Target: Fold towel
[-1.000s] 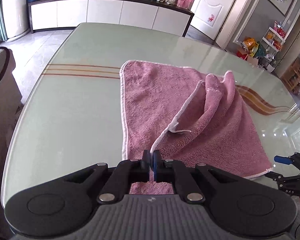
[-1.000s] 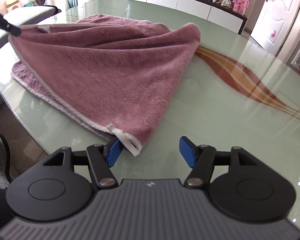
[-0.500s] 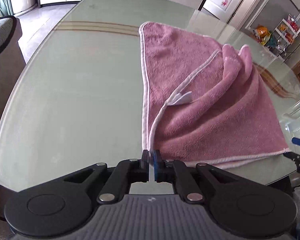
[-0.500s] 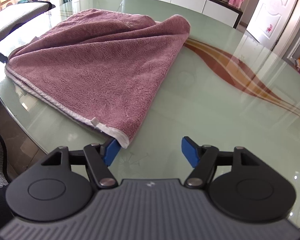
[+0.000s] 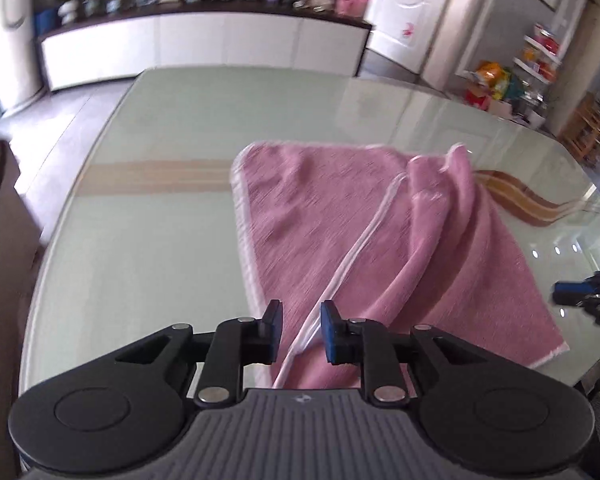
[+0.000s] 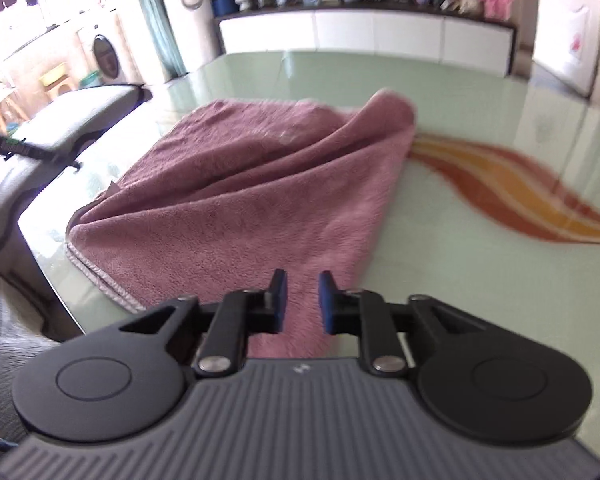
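A pink towel (image 5: pixel 380 240) with white trim lies folded over on the green glass table (image 5: pixel 148 240), bunched at its far right corner. My left gripper (image 5: pixel 301 330) is open, its jaws a small gap apart above the towel's near white edge, holding nothing. In the right wrist view the towel (image 6: pixel 240 208) lies on the table (image 6: pixel 480 280). My right gripper (image 6: pixel 303 298) is open with a narrow gap, over the towel's near corner. The right gripper also shows at the right edge of the left wrist view (image 5: pixel 580 296).
A white sideboard (image 5: pixel 204 48) stands beyond the table's far end, with a white door (image 5: pixel 408 12) to its right. A grey chair (image 6: pixel 76 120) stands at the table's left side. An orange wave pattern (image 6: pixel 520 192) marks the glass right of the towel.
My left gripper has opened and let go of the towel's edge, which now lies on the table. My right gripper's jaws have narrowed and moved over the towel's corner. Both cameras have tilted up.
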### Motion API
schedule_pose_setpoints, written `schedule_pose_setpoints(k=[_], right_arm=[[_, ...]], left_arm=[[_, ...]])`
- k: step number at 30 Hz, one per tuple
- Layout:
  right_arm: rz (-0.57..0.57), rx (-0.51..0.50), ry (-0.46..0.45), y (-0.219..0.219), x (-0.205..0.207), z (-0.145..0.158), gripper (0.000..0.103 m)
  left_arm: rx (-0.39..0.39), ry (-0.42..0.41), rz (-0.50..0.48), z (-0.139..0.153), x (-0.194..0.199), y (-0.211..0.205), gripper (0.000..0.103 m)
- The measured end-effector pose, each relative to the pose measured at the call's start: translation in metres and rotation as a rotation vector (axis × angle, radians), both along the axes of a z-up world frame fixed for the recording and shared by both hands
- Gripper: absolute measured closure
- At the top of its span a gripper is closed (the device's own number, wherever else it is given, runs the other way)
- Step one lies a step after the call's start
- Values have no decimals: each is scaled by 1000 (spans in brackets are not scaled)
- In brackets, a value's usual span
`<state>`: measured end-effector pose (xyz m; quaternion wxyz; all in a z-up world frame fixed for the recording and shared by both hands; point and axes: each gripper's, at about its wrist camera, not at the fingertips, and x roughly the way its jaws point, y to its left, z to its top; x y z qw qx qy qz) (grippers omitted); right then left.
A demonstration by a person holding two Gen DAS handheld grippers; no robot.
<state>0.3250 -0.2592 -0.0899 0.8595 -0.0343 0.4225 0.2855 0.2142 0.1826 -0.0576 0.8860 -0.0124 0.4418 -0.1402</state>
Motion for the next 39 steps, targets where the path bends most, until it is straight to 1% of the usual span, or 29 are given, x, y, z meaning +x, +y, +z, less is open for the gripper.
schedule_pose_setpoints(k=[2, 3, 5, 8, 9, 12, 14, 17, 18, 20, 22, 24, 26, 29, 31, 33, 35, 38, 39], right_arm=[[15, -53, 19, 5, 4, -9, 91], [20, -56, 18, 5, 1, -10, 92], [24, -61, 28, 1, -2, -11, 92], [40, -86, 41, -2, -5, -10, 92], [52, -97, 40, -2, -6, -10, 92], [85, -127, 37, 0, -11, -11, 91], [97, -117, 56, -1, -10, -10, 91], [117, -84, 100, -6, -6, -6, 86], [124, -69, 112, -7, -3, -4, 86], [136, -45, 96, -10, 5, 4, 86], [133, -36, 44, -11, 17, 14, 86], [106, -40, -26, -9, 38, 24, 85], [81, -57, -67, -2, 59, 29, 85], [62, -81, -100, 10, 88, 28, 85], [56, -101, -99, 17, 103, 24, 85], [57, -81, -79, 23, 115, 21, 85], [67, -53, -58, 27, 120, 19, 85], [96, -40, -43, 30, 123, 20, 85], [109, -41, -35, 31, 123, 19, 83]], left_arm=[[28, -17, -63, 0, 24, -19, 80], [51, -28, -100, -1, 41, -32, 80], [79, -44, -147, -4, 65, -48, 78], [140, -63, -226, -15, 101, -76, 78], [173, -72, -263, -20, 114, -87, 78], [244, -81, -341, -35, 134, -104, 78], [265, -69, -382, -46, 147, -113, 78], [233, -42, -437, -52, 154, -118, 78], [241, -44, -453, -53, 155, -120, 78], [267, -45, -473, -57, 158, -125, 78], [276, -35, -472, -61, 164, -127, 78], [276, -30, -468, -62, 168, -126, 78], [272, -26, -468, -61, 170, -125, 78], [261, -18, -491, -59, 171, -125, 78], [273, -13, -515, -60, 172, -128, 78], [280, -11, -528, -61, 172, -131, 78], [286, -11, -541, -62, 172, -133, 78], [287, -10, -557, -63, 173, -133, 77], [285, -8, -560, -64, 174, -132, 77]])
